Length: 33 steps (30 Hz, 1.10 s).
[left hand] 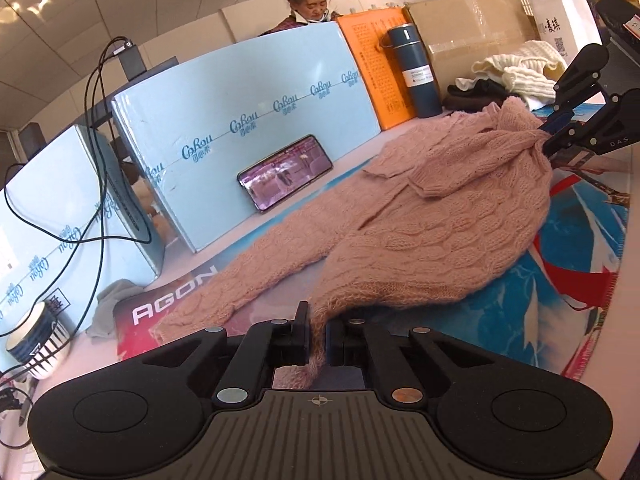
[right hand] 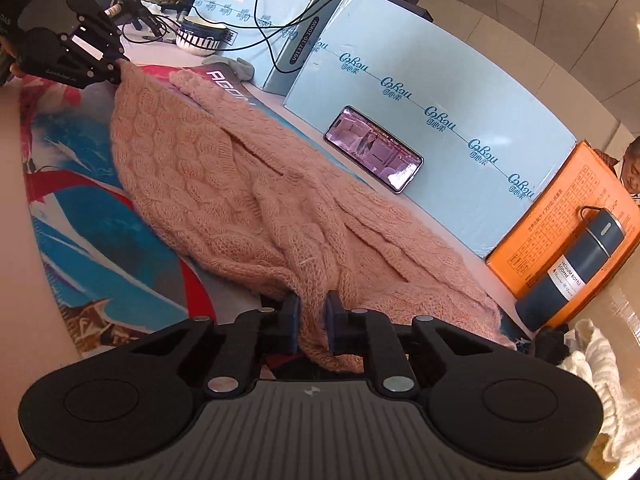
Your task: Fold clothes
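Note:
A pink cable-knit sweater [left hand: 440, 208] lies spread on a colourful printed mat [left hand: 560, 264], one sleeve stretched toward the light blue boxes. My left gripper [left hand: 318, 336] is shut on a pinch of its hem. The right gripper [left hand: 548, 138] shows at the far right, shut on the opposite end. In the right wrist view the sweater [right hand: 208, 176] runs from my right gripper [right hand: 312, 320], shut on a bunch of knit, to the left gripper [right hand: 116, 68] at the top left, which holds the far corner.
Light blue boxes [left hand: 248, 120] line the back with a phone [left hand: 284, 172] leaning on one. An orange box [left hand: 380, 68] and a dark blue bottle [left hand: 416, 68] stand beside. A pile of white and dark clothes [left hand: 516, 72] lies at right. A striped mug [left hand: 36, 340] and cables sit at left.

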Each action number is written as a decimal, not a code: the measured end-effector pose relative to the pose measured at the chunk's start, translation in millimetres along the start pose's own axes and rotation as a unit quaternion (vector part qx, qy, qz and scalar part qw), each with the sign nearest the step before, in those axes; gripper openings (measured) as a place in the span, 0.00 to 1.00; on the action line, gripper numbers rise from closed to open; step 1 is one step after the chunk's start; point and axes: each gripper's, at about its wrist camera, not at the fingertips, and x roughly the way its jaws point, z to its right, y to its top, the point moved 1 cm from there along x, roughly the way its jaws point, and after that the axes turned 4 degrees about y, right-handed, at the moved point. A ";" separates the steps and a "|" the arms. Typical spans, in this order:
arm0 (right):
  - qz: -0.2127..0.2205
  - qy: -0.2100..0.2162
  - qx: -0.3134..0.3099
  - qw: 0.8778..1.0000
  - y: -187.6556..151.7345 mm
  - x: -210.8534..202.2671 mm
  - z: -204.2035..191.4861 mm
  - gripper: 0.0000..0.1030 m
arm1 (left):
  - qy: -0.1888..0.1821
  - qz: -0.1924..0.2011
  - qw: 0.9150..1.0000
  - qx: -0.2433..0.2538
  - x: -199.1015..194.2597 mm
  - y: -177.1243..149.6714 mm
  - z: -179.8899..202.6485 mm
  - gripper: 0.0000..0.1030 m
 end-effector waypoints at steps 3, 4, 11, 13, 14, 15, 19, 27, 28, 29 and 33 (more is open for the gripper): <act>0.001 0.022 0.011 1.000 -0.9 -15.8 -4.0 0.11 | -0.002 0.006 1.000 -0.004 -12.2 -2.6 0.6 0.05; 0.006 0.030 0.018 0.999 -0.3 -19.8 -3.3 0.11 | -0.001 0.010 1.000 -0.009 -15.1 -3.2 -0.8 0.06; 0.039 0.061 0.103 0.992 0.2 -14.0 27.0 0.11 | 0.051 -0.031 0.996 -0.061 4.9 -19.9 -31.3 0.14; 0.055 0.076 0.135 0.986 -0.4 -12.3 39.3 0.11 | 0.047 -0.024 0.993 -0.110 2.5 -23.4 -46.6 0.14; 0.065 0.083 0.155 0.982 -0.9 -11.0 46.5 0.11 | 0.045 -0.020 0.990 -0.134 1.2 -25.1 -54.2 0.14; 0.072 0.089 0.172 0.978 -1.4 -9.4 52.9 0.11 | 0.042 -0.013 0.986 -0.159 -0.6 -25.5 -61.4 0.14; 0.100 0.101 0.242 0.960 1.2 3.0 84.4 0.11 | 0.030 0.007 0.965 -0.260 3.2 -23.9 -88.2 0.14; 0.099 0.086 0.282 0.950 23.1 40.0 131.4 0.11 | 0.014 -0.001 0.926 -0.376 47.0 -13.7 -124.9 0.14; 0.097 0.086 0.288 0.949 24.9 45.2 137.5 0.11 | 0.009 -0.006 0.919 -0.395 54.3 -14.1 -131.2 0.14; 0.091 0.085 0.296 0.947 26.4 51.3 143.9 0.11 | 0.003 -0.011 0.912 -0.409 59.8 -14.9 -135.3 0.14; 0.055 0.062 0.331 0.940 28.2 78.9 164.5 0.18 | -0.020 -0.032 0.878 -0.478 85.2 -26.8 -148.4 0.40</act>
